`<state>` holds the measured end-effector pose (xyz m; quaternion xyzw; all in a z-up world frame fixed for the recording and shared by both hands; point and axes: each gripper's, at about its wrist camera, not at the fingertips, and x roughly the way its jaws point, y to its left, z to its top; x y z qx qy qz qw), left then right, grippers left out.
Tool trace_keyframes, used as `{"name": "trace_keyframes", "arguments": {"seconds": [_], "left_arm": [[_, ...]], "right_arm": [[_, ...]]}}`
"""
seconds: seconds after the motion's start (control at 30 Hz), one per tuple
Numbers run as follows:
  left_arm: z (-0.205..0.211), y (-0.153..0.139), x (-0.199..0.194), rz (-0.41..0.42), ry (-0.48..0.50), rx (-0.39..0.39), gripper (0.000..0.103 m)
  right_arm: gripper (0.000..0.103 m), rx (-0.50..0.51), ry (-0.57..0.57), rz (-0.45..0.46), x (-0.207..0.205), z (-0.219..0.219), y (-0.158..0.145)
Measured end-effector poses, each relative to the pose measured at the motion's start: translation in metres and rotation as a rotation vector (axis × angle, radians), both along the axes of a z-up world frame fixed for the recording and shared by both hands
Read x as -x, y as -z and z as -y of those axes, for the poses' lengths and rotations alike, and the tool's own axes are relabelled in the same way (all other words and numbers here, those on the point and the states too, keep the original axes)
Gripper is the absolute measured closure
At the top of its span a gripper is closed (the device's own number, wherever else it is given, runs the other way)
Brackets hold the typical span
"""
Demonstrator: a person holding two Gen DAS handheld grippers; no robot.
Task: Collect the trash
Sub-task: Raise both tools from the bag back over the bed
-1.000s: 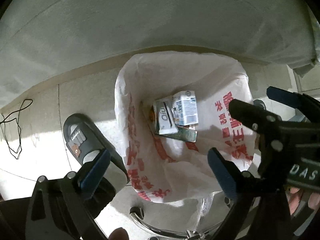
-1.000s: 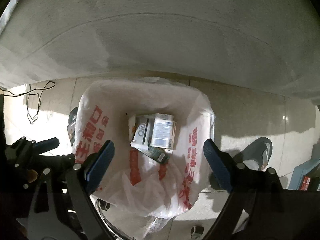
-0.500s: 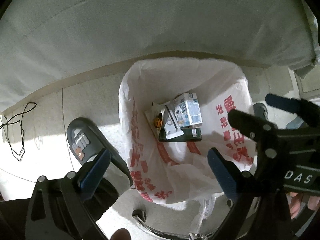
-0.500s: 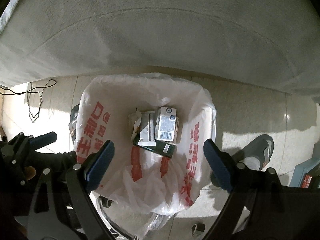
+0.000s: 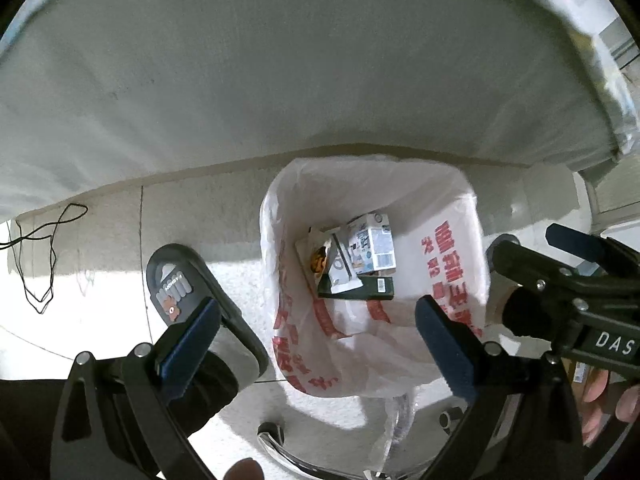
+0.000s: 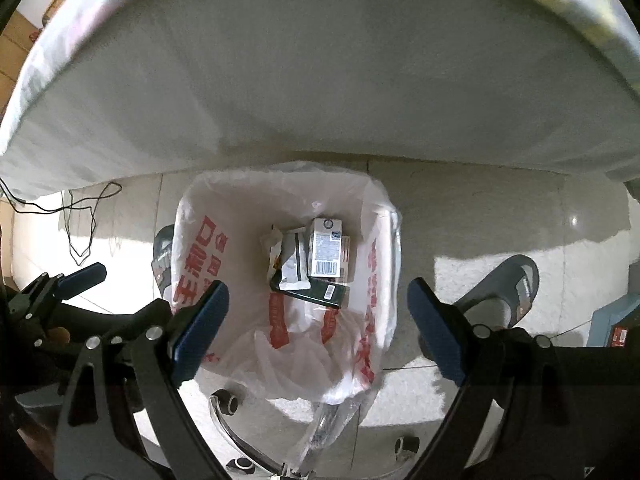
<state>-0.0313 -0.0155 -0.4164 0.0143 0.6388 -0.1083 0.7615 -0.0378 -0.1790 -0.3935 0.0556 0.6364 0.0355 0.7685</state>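
Below, white bin liner [image 5: 452, 240] with red print, holding milk carton [image 5: 372, 246], dark box [image 5: 360, 288], torn wrapper [image 5: 316, 258]. Left gripper [image 5: 316, 344] spread, empty. Right gripper [image 6: 318, 326] spread, empty. Left view only: bear slipper [image 5: 176, 288]. Right view only: carton barcode [image 6: 326, 267], second slipper [image 6: 516, 292].
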Motion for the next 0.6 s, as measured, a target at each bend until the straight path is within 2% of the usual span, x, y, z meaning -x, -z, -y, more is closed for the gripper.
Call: {"name": "trace_keyframes", "arguments": {"seconds": [0.17, 0.37, 0.6], "left_arm": [[0.002, -0.017, 0.002, 0.042, -0.014, -0.031, 0.008], [-0.001, -0.041, 0.004, 0.084, -0.051, -0.011, 0.008], [0.001, -0.097, 0.001, 0.219, -0.08, 0.043, 0.008]], "right_arm": [[0.015, 0.005, 0.023, 0.043, 0.011, 0.01, -0.021], [0.015, -0.004, 0.06, 0.143, 0.026, 0.023, -0.061], [0.015, -0.024, 0.076, 0.278, 0.034, 0.038, -0.122]]}}
